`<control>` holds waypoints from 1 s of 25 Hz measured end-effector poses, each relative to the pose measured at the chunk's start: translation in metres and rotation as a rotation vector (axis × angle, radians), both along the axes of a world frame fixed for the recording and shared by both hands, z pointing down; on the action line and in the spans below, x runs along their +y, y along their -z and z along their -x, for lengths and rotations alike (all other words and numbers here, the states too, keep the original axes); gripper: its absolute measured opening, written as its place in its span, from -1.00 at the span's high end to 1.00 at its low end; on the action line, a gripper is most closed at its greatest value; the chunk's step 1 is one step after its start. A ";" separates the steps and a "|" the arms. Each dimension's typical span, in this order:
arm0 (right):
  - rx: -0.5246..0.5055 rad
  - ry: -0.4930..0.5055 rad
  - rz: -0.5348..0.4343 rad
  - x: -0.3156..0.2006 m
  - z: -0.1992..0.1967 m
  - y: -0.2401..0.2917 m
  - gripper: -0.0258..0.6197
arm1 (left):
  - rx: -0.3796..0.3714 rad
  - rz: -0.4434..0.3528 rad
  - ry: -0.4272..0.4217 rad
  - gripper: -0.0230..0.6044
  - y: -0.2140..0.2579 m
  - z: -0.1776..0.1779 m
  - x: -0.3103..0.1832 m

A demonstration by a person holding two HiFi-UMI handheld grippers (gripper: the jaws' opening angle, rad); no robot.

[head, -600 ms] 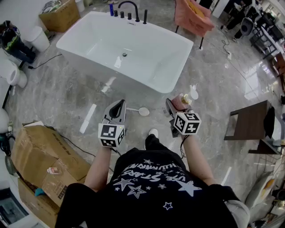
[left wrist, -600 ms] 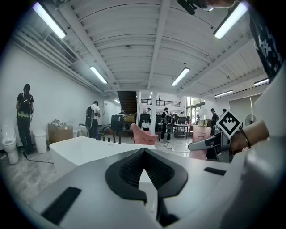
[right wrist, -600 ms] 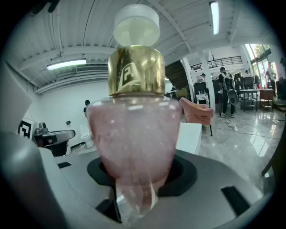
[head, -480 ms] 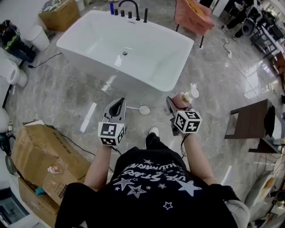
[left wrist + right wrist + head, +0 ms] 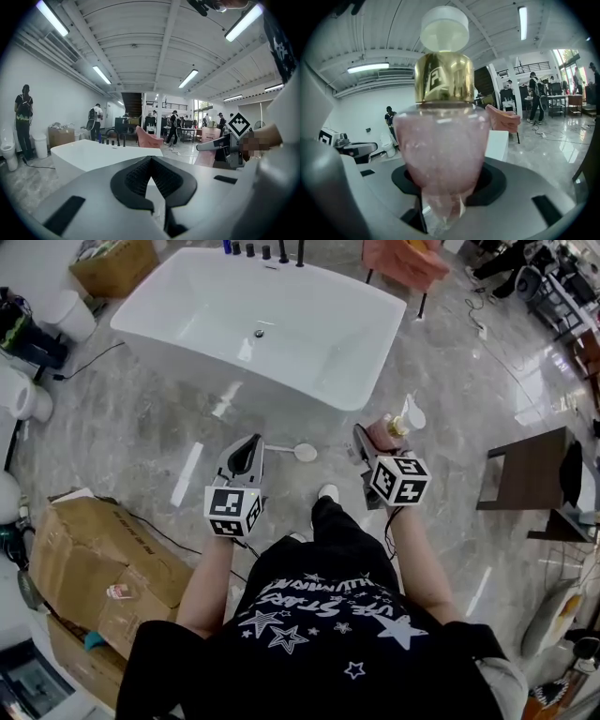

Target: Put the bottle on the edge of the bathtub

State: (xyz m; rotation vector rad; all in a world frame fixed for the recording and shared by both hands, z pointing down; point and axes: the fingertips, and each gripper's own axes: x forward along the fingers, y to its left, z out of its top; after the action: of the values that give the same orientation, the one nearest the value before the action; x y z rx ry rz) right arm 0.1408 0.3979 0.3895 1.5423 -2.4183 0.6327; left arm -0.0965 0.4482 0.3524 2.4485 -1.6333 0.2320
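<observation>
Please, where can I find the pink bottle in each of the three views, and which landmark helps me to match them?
Head view: the pink bottle is right of centre, below the bathtub in the picture.
Left gripper view: small, at the right, to the right of the bathtub.
Right gripper view: it fills the centre, between the jaws.
Shared landmark: the white bathtub, seen here just right of the bottle.

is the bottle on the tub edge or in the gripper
In the gripper. The pink bottle sits clamped between the right hand-held gripper's jaws, over the floor, short of the bathtub.
</observation>
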 end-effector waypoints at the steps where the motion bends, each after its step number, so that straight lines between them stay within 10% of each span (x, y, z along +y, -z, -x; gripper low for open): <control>1: -0.004 -0.002 0.003 -0.001 -0.002 -0.003 0.23 | -0.003 0.006 0.002 0.88 -0.003 0.000 0.000; 11: -0.031 0.004 0.032 -0.078 -0.024 -0.025 0.23 | -0.030 0.036 0.039 0.88 -0.014 -0.008 -0.060; 25: -0.041 0.034 0.063 -0.295 -0.111 -0.040 0.23 | -0.072 0.065 0.043 0.88 -0.011 -0.093 -0.276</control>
State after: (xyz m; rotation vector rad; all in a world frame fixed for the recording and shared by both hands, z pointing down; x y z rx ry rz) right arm 0.2515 0.1026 0.4291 1.4743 -2.4244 0.7327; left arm -0.0039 0.1720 0.3630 2.3801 -1.6778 0.3653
